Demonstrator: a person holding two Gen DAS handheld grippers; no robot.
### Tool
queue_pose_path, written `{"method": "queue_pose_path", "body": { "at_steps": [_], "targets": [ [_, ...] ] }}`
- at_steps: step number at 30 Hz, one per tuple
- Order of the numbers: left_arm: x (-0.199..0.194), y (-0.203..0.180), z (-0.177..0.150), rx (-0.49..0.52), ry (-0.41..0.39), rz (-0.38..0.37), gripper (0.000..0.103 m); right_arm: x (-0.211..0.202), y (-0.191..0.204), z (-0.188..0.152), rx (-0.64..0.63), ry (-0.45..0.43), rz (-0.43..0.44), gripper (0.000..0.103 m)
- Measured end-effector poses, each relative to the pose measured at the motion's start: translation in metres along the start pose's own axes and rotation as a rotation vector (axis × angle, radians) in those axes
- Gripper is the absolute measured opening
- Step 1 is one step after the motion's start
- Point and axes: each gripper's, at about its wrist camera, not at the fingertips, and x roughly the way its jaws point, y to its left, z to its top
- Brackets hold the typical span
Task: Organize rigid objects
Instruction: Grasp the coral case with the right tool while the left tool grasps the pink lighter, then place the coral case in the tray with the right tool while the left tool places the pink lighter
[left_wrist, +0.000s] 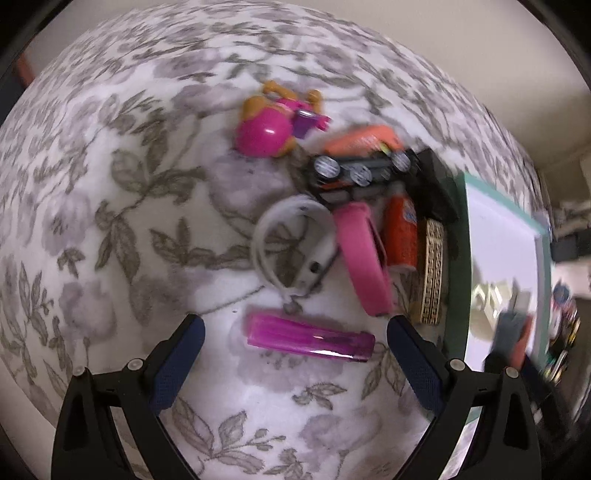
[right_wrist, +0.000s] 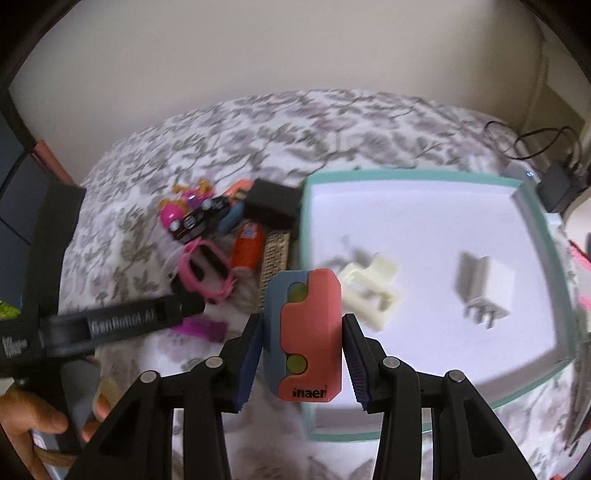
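My left gripper (left_wrist: 295, 332) is open, low over a purple lighter (left_wrist: 310, 339) that lies between its fingertips on the floral cloth. Beyond it lies a heap: a white ring (left_wrist: 291, 243), a pink strap (left_wrist: 364, 258), an orange tube (left_wrist: 400, 232), a toy car (left_wrist: 354, 171) and a pink toy figure (left_wrist: 273, 123). My right gripper (right_wrist: 303, 343) is shut on a pink and blue box (right_wrist: 304, 332) held above the left rim of a teal-edged white tray (right_wrist: 546, 229). The tray holds a cream clip (right_wrist: 373, 291) and a white plug (right_wrist: 487, 291).
The left gripper's body with lettering (right_wrist: 122, 321) crosses the right wrist view at the left, held by a hand (right_wrist: 26, 424). A black box (right_wrist: 273, 203) and a patterned strip (right_wrist: 275, 258) lie by the tray's left edge. A charger and cable (right_wrist: 557, 184) sit at the far right.
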Motion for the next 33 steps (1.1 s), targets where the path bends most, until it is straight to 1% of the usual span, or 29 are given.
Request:
{"method": "queue_pose_path", "body": {
  "at_steps": [2,6,8,10,13,15,16,19,22,27,29,31,33],
  "targets": [
    [0.007,-0.012,-0.002,0.059,0.018,0.019,0.099,-0.001,-0.004,0.001,0.012,-0.009,-0.006,0.045],
    [0.023,-0.027,-0.005,0.127,0.058,0.060,0.099,0.000,-0.013,0.004,0.043,-0.008,0.003,0.045],
    [0.028,-0.035,-0.007,0.166,0.059,0.109,0.099,0.003,-0.013,0.004,0.050,-0.007,0.002,0.045],
    [0.029,-0.040,-0.008,0.193,0.056,0.124,0.098,0.005,-0.016,0.004,0.063,-0.003,0.005,0.045],
    [0.030,-0.039,-0.006,0.190,0.055,0.119,0.097,0.008,-0.021,0.004,0.079,0.007,0.008,0.045],
    [0.028,-0.038,-0.008,0.186,0.050,0.121,0.093,0.009,-0.023,0.004,0.089,0.009,0.009,0.045],
    [0.025,-0.035,-0.009,0.190,0.043,0.130,0.088,0.009,-0.025,0.004,0.094,0.010,0.010,0.045],
    [0.021,-0.032,-0.009,0.197,0.033,0.134,0.082,0.009,-0.028,0.004,0.103,0.009,0.013,0.045],
    [0.015,-0.031,-0.012,0.207,0.030,0.133,0.082,0.009,-0.029,0.005,0.106,0.011,0.015,0.045],
    [0.011,-0.030,-0.014,0.205,0.029,0.127,0.082,0.012,-0.028,0.005,0.104,0.020,0.014,0.045],
    [0.007,-0.028,-0.015,0.192,0.029,0.105,0.081,0.015,-0.029,0.004,0.105,0.029,0.011,0.045],
    [0.000,-0.029,-0.014,0.164,0.014,0.038,0.081,0.016,-0.031,0.004,0.115,0.031,0.007,0.045],
    [-0.013,-0.029,-0.014,0.148,-0.012,-0.020,0.081,0.010,-0.035,0.005,0.130,0.009,0.005,0.045]
  ]
}}
